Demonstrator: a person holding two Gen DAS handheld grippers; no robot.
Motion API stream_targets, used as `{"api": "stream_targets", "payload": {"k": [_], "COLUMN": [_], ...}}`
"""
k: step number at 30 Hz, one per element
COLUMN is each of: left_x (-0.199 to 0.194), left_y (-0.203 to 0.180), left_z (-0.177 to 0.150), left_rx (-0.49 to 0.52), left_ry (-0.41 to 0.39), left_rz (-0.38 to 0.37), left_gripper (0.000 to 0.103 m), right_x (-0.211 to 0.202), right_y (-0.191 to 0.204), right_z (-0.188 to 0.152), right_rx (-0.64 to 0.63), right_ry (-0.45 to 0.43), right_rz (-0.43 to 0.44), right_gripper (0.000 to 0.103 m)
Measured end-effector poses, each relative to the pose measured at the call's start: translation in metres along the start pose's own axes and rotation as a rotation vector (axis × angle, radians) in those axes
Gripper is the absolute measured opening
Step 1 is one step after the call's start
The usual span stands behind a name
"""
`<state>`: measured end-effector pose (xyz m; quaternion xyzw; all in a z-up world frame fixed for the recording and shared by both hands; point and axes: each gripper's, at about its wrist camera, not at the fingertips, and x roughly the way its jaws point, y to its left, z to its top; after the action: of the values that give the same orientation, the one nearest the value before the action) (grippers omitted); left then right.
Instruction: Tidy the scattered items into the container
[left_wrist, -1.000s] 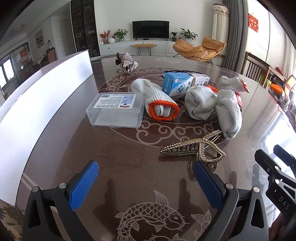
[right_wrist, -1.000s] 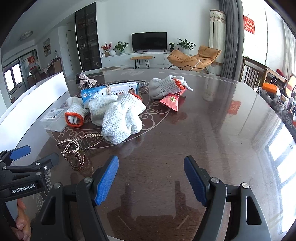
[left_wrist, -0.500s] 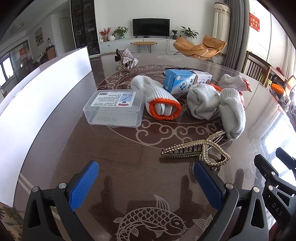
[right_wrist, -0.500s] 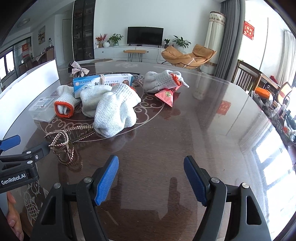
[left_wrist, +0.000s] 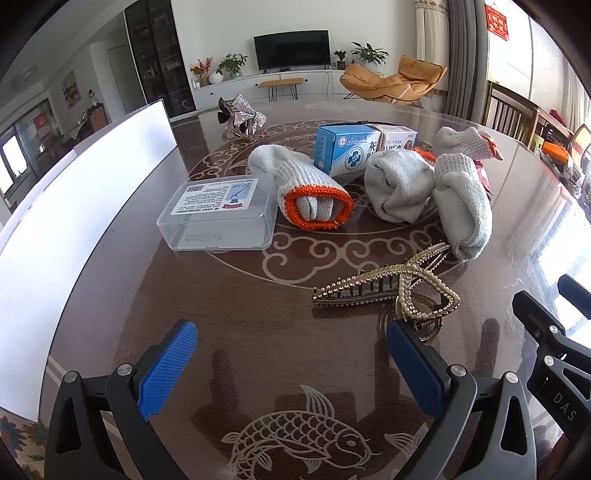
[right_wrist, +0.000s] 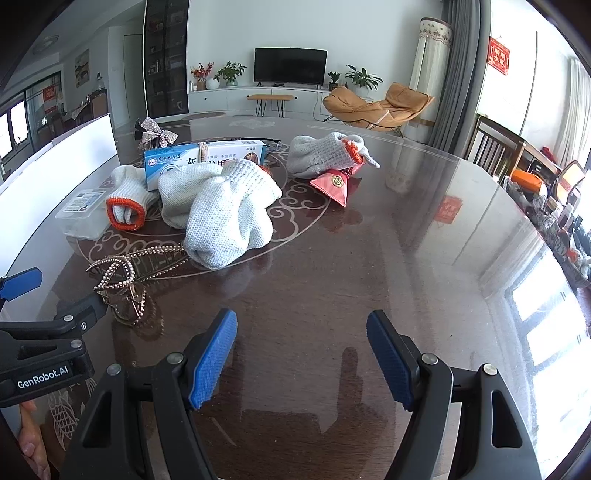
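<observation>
Scattered on the dark round table (left_wrist: 207, 306) are a clear plastic box (left_wrist: 221, 212), an orange-cuffed glove (left_wrist: 303, 192), a blue medicine box (left_wrist: 351, 153), two grey gloves (left_wrist: 399, 188) and a pearl hair claw (left_wrist: 391, 288). Farther back lie a silver bow (left_wrist: 243, 114), another glove (right_wrist: 325, 155) and a red packet (right_wrist: 334, 184). The white container (left_wrist: 74, 206) runs along the left edge. My left gripper (left_wrist: 291, 365) is open above the table, with the claw just past its right pad. My right gripper (right_wrist: 302, 358) is open over bare table, right of the pile.
Each gripper shows at the edge of the other's view, close side by side. A hand (right_wrist: 29, 443) holds the left one. Wooden chairs (right_wrist: 495, 147) and a cluttered side table stand beyond the table's right edge. A TV and an armchair are far behind.
The right gripper has turned slightly, so its view sits a little more level. No item has moved and both grippers stay open.
</observation>
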<state>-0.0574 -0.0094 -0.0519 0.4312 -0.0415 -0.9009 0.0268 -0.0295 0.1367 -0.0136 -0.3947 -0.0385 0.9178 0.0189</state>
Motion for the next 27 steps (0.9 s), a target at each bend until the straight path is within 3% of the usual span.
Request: {"api": "stream_targets", "payload": {"k": [27], "left_x": [0.0017], "left_y": [-0.0084], "left_z": [-0.0018], "left_rx": [0.039], "left_ry": [0.011], "left_rz": [0.029], "left_gripper": [0.103], "right_x": [0.0021], "right_y": [-0.0038], "right_z": [-0.0005], "right_rx": [0.009], "right_ry": [0.013], "right_rz": [0.002], "right_gripper": [0.074]}}
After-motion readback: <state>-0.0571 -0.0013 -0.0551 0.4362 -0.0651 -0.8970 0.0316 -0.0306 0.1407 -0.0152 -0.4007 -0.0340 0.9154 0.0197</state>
